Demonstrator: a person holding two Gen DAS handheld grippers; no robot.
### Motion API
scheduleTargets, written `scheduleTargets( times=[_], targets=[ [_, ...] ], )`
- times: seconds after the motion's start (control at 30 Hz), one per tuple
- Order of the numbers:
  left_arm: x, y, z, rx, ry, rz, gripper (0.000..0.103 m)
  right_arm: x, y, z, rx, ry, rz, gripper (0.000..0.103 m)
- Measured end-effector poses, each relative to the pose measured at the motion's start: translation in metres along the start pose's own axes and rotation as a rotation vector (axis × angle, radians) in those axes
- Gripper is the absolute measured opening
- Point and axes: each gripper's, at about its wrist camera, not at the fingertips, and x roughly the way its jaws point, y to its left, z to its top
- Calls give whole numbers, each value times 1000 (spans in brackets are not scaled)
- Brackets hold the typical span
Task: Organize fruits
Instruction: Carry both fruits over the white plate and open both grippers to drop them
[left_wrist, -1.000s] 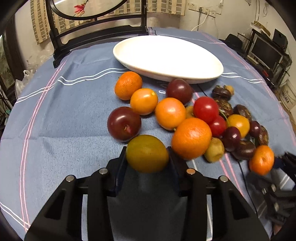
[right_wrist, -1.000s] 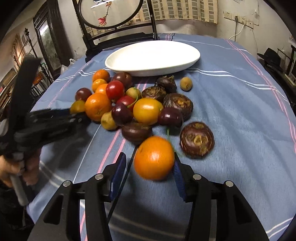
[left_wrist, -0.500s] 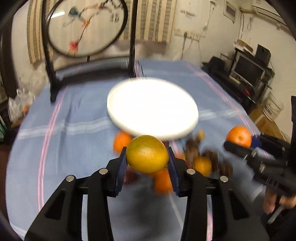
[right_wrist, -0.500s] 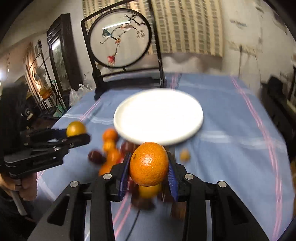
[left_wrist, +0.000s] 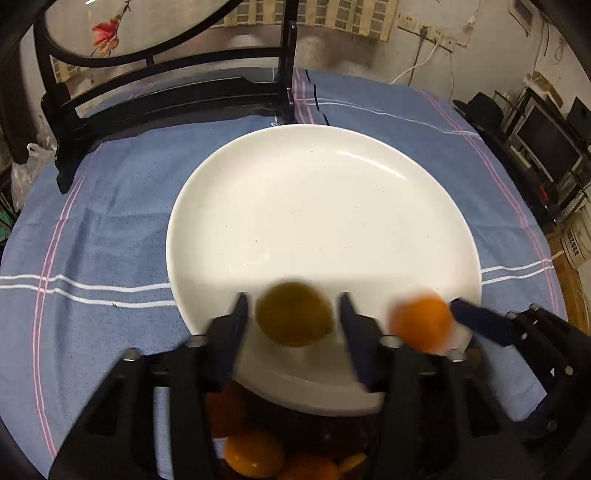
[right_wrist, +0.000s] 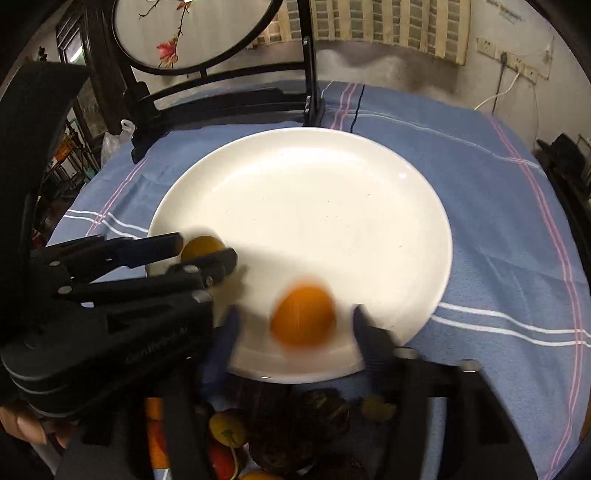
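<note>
A white plate (left_wrist: 325, 206) lies on the blue cloth; it also shows in the right wrist view (right_wrist: 303, 206). My left gripper (left_wrist: 293, 321) is open over the plate's near edge, and a yellow-green fruit (left_wrist: 293, 314) sits loose between its spread fingers, blurred. My right gripper (right_wrist: 295, 325) is open too, with an orange (right_wrist: 303, 317) loose between its fingers, blurred, over the plate's near rim. The orange (left_wrist: 421, 323) and the right gripper's fingertips (left_wrist: 476, 317) show at the right in the left wrist view. The yellow-green fruit (right_wrist: 201, 247) shows beside the left gripper's fingers (right_wrist: 159, 247).
The remaining fruits lie under the grippers in front of the plate: oranges (left_wrist: 255, 456) and dark round fruits (right_wrist: 325, 410) with a yellow one (right_wrist: 227, 426). A black framed screen stand (left_wrist: 166, 96) stands on the table's far side. A blue striped cloth (right_wrist: 498, 229) covers the table.
Both grippers have carried their fruits from the pile to over the plate's near edge. Their jaws have spread, and both fruits now sit loose between the fingers, blurred.
</note>
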Motion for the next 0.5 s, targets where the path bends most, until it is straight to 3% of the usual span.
scheduleTargets(
  times=[0.07, 0.23, 0.37, 0.5],
  targets=[
    [-14, -2, -4, 13, -54, -3, 74, -13, 1, -6, -21, -38, -8, 67],
    [-73, -6, -36, 93, -193, 14, 93, -59, -13, -37, -14, -128, 10, 66],
    [-93, -1, -79, 139, -184, 38, 95, -88, -27, -82, -24, -144, -34, 66],
    [-102, 16, -127, 101, -159, 38, 95, -106, -37, -131, -24, -127, -61, 66]
  ],
)
